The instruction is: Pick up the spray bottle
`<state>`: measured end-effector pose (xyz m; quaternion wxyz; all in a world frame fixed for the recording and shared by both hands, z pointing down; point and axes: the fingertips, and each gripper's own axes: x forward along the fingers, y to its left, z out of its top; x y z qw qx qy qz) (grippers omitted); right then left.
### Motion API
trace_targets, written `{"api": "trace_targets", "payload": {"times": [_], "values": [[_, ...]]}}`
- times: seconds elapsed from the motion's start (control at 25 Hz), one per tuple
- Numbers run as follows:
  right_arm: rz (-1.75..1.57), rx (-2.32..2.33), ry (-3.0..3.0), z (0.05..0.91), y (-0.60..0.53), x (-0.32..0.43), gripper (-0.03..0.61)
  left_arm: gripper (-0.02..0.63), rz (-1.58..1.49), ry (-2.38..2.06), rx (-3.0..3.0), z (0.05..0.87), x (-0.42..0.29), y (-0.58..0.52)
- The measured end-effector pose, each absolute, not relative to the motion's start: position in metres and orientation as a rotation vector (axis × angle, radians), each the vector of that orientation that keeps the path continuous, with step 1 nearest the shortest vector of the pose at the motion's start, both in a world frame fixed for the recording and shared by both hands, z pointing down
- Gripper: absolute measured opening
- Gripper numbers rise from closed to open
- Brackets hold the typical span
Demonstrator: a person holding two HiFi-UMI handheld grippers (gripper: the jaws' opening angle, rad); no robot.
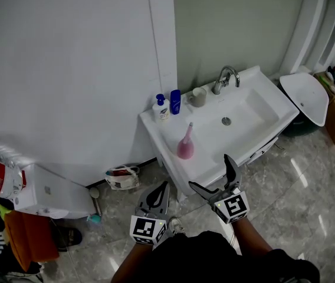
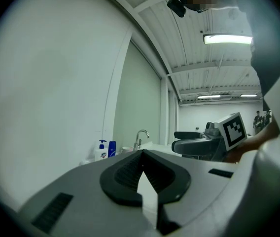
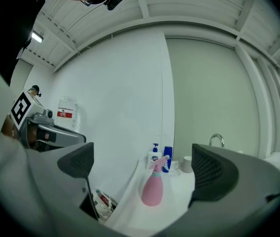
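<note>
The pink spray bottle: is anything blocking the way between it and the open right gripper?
Nothing visible does. The right gripper has its jaws apart, framing the pink spray bottle; only bare sink top lies between them.

The left claw [image 1: 162, 188] is held at the lower middle of the frame, jaws pressed together with nothing between them. The right claw [image 1: 210, 172] is held just to its right, jaws spread wide and empty. Both forearms [image 1: 251, 236] are seen entering from the bottom edge.
</note>
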<state>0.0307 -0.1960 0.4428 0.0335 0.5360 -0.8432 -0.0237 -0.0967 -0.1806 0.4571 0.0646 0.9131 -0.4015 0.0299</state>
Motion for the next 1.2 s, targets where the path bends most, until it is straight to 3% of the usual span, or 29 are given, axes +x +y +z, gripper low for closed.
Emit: {"api": "trace_targets", "payload": {"times": [0.4,1.2], "values": [[-0.096,1.556,-2.595,0.46,-0.243,0.031,0.591,-0.005,0.083,-1.229,2.729,0.468,-0.096,-0.219],[0.194,1.161,-2.674,0.564,-0.321,0.027,0.591,-0.005,0.16,-1.426,2.606,0.481,-0.075,-0.284]]}}
